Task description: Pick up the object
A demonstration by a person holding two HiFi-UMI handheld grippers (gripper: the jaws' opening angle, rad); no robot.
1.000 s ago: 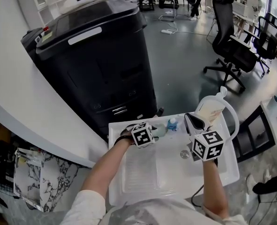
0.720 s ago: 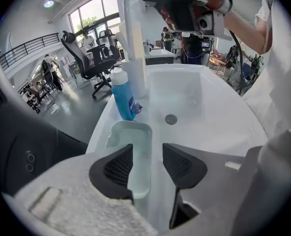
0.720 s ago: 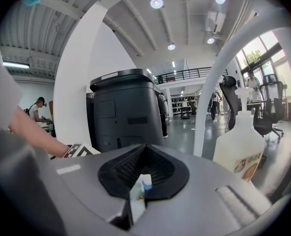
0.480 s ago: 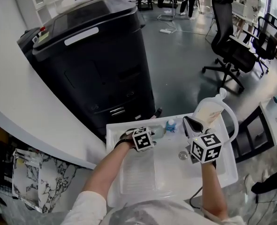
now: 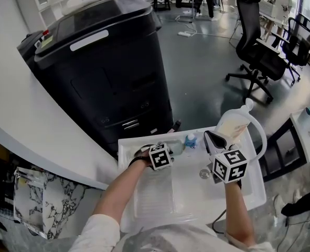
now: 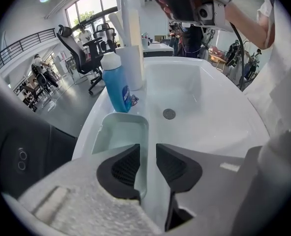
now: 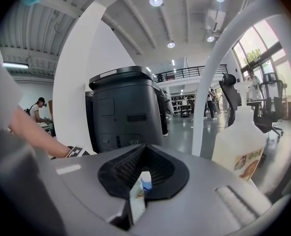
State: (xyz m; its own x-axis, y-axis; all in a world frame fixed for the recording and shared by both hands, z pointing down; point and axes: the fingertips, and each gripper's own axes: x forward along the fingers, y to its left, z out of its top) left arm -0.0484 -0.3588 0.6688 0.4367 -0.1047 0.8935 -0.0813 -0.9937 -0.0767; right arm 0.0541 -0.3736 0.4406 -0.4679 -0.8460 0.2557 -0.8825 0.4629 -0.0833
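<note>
Fingers [image 6: 123,168] of the left gripper [image 6: 147,154] are drawn narrow on 1 wall of the pale tub [image 6: 118,132].

1 pad is set inside the tub and 1 outside, so that its right-hand wall is pinched between them. The tub is seated on the ledge of the white sink [image 6: 209,127], beside the basin and just in front of the blue bottle [image 6: 114,85]; no lift can be made out. The jaws of the right gripper [image 7: 144,152] are seen pressed together on nothing, and it is held over the basin near the large white jug [image 7: 239,141]. The grasp is judged to be made, or all but made. What is left is for the tub to be raised clear of the sink.
</note>
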